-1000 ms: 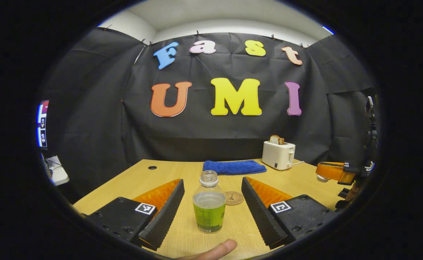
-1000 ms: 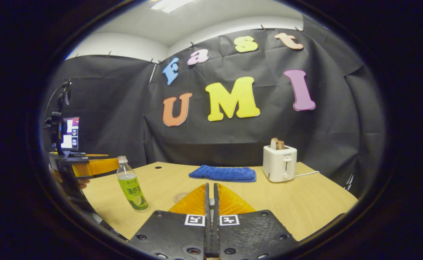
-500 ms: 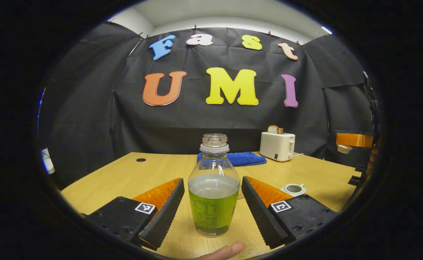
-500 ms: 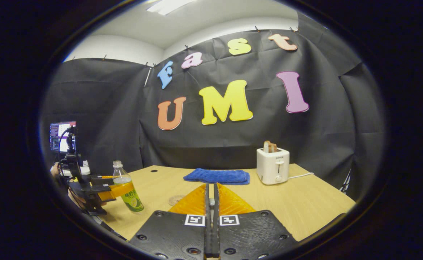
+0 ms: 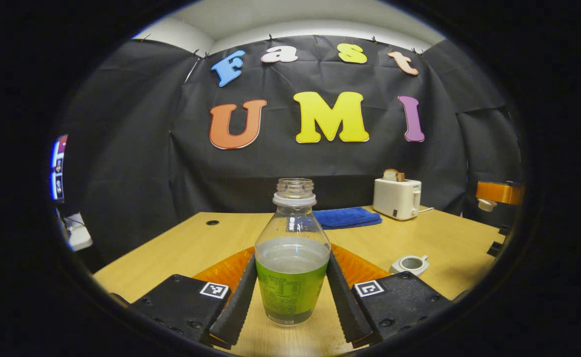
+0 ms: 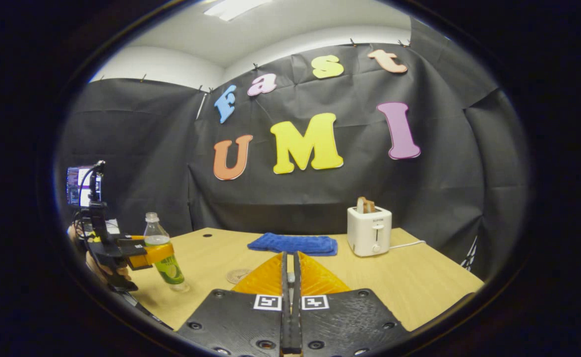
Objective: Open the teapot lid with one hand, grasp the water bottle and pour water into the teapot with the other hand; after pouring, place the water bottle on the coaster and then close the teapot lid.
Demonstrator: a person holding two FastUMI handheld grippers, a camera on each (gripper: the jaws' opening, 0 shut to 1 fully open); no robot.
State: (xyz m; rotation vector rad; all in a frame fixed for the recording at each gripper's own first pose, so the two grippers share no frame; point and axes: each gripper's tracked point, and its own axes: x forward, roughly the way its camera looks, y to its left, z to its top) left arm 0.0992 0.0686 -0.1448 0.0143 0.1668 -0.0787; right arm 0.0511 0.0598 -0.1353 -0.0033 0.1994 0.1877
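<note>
Left gripper (image 5: 290, 302) has its fingers pressed against both sides of the water bottle (image 5: 292, 258), low centre of the left gripper view; the bottle stands uncapped and part full on the wooden table (image 5: 196, 248). Lower right there, an open white teapot (image 5: 409, 264) sits on the table, and the lid (image 5: 486, 204) hangs under the other gripper at the far right edge. Right gripper (image 6: 290, 297), bottom centre of the right gripper view: fingers closed together, whatever they grip is hidden. Just left of them lies the round coaster (image 6: 237, 275). Farther back, a blue cloth (image 6: 293, 244) and a white toaster (image 6: 369, 231) with bread.
</note>
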